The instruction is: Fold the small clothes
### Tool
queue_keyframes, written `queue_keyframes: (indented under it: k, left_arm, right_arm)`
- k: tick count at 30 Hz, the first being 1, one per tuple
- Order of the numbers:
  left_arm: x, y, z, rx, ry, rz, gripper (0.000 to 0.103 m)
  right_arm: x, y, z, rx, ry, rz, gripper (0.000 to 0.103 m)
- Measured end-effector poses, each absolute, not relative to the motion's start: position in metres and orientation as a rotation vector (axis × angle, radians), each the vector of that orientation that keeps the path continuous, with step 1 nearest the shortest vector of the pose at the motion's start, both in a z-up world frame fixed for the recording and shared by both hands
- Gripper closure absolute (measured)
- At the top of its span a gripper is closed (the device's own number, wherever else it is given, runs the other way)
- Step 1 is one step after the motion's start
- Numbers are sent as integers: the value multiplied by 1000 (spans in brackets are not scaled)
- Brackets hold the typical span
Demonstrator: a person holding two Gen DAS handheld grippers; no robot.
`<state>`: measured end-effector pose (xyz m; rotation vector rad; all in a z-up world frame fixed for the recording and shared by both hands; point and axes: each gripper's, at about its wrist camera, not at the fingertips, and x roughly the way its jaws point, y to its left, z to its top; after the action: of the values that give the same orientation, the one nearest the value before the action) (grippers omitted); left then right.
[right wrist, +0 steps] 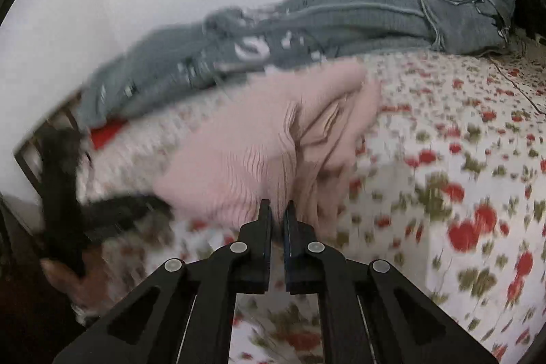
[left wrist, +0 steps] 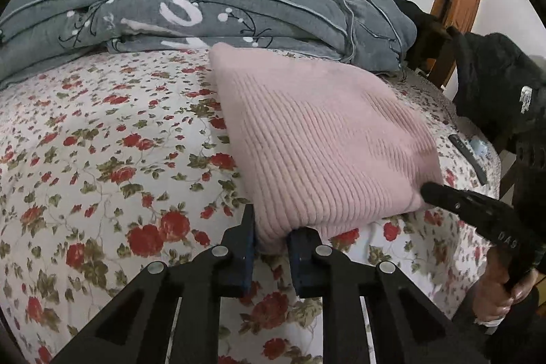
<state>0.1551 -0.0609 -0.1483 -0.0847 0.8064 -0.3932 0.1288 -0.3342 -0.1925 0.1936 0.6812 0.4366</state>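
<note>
**Two corner grips that may not hold every layer**

The pink ribbed sweater [left wrist: 324, 139] lies already doubled on the floral bed sheet [left wrist: 102, 159], near the bed's near edge, with its far end reaching toward the grey quilt [left wrist: 204, 12] heaped along the far edge. Our left tongs [left wrist: 271, 239] are narrowed onto its near corner, with the knit bunched between the pads. Our right tongs [right wrist: 277, 210] are drawn almost fully together at the other near corner, and the right wrist view is too blurred for us to be sure how much fabric they hold; from the left wrist view their tip meets the sweater's edge.

We judge the main risk to be a partial grip: if either pair of tongs has only the top layer, lifting would peel the fold open instead of carrying it over. A thin pinch of loose knit could also slip out under the garment's own weight. If the two hands rise unevenly, the fold line would skew. Carrying the edge too far could drag it onto the quilt, and the dark remote [left wrist: 467, 156] at the bed's right edge could be swept off.
</note>
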Motion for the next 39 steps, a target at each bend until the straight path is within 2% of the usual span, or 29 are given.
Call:
queue_keyframes:
  k: [4, 5, 8, 9, 14, 15, 17, 21, 26, 32, 34, 35, 36, 39]
  left_arm:
    - [150, -54, -143, -98, 831, -419, 82]
    - [148, -52, -142, -97, 834, -427, 80]
    - [140, -44, -140, -90, 835, -427, 78]
    - [137, -40, -139, -89, 837, -420, 78]
    - [135, -17, -136, -108, 830, -358, 78]
    - [137, -11, -136, -125, 833, -344, 78]
    - [141, -2, -135, -151, 834, -325, 78]
    - [146, 6, -134, -177, 824, -312, 78]
    - [163, -1, -132, -212, 829, -336, 78]
    - [193, -33, -111, -229, 819, -393, 78]
    - [206, -48, -105, -212, 822, -395, 68]
    - [211, -53, -103, -203, 822, -391, 53]
    - [217, -60, -100, -197, 811, -391, 46]
    - [227, -73, -100, -187, 811, -398, 46]
  right_arm:
    - [129, -338, -169, 207, 648, 454, 92]
    - [129, -339, -162, 207, 627, 464, 87]
    - [137, -341, -142, 213, 570, 462, 61]
    - [141, -342, -138, 227, 559, 463, 58]
    - [197, -334, -141, 299, 654, 405, 57]
    - [209, -331, -150, 299, 711, 379, 64]
    - [216, -330, -160, 305, 743, 377, 90]
    - [181, -362, -149, 413, 550, 395, 91]
    - [196, -365, -193, 406, 727, 315, 91]
    - [186, -356, -155, 314, 666, 296, 84]
    - [190, -353, -150, 281, 650, 274, 81]
    - [194, -352, -152, 281, 657, 265, 81]
    - [199, -353, -156, 298, 673, 265, 81]
    - [204, -357, -170, 301, 705, 236, 88]
